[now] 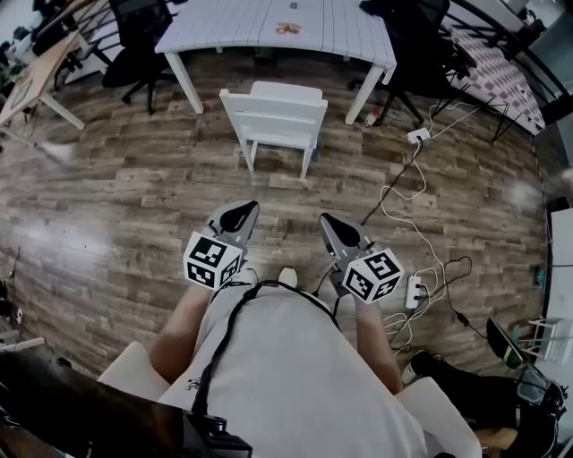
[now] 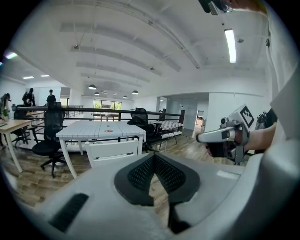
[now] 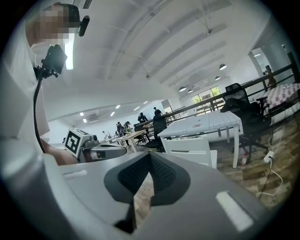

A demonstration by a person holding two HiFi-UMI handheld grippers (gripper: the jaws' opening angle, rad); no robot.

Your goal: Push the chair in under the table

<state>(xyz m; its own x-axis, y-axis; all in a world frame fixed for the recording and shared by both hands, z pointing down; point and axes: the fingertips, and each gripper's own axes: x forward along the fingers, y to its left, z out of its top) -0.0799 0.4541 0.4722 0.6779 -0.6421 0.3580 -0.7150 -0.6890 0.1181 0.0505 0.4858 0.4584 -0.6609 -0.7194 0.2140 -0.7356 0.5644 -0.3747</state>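
A white wooden chair (image 1: 273, 112) stands on the plank floor with its back toward me, pulled out from the white table (image 1: 277, 27) beyond it. In the head view my left gripper (image 1: 245, 208) and right gripper (image 1: 328, 220) are side by side, well short of the chair, and both are shut with nothing in them. The left gripper view looks over its closed jaws (image 2: 153, 157) at the chair (image 2: 112, 149), the table (image 2: 101, 130) and the right gripper (image 2: 220, 136). The right gripper view shows its closed jaws (image 3: 150, 157), the chair (image 3: 190, 146), the table (image 3: 206, 124) and the left gripper (image 3: 101, 151).
Black office chairs (image 1: 134, 40) (image 1: 412, 45) flank the table. White cables and power strips (image 1: 416, 136) (image 1: 414, 291) trail over the floor at the right. A wooden desk (image 1: 31, 76) stands far left. People stand in the background (image 2: 29, 97).
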